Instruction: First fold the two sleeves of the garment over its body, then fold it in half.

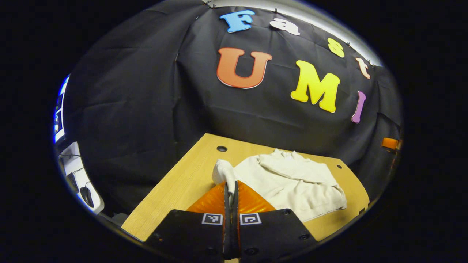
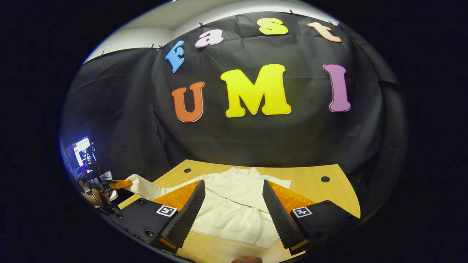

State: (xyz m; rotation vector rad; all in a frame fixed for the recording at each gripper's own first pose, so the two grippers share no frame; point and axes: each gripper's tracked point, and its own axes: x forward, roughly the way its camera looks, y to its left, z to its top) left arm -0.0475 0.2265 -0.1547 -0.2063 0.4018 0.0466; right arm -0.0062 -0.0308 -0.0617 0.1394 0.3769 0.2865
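Left gripper pinching a sleeve cuff, right gripper wide over the sweater.

In the left gripper view, the left gripper [image 1: 231,188] at bottom centre has its fingers pressed together on the cuff of the sleeve [image 1: 223,171]; the cream sweater [image 1: 292,182] lies right of centre on the wooden table [image 1: 175,186]. In the right gripper view, the right gripper [image 2: 234,201] stands wide apart above the sweater's body at lower centre, with the lifted sleeve stretching toward the lower left.
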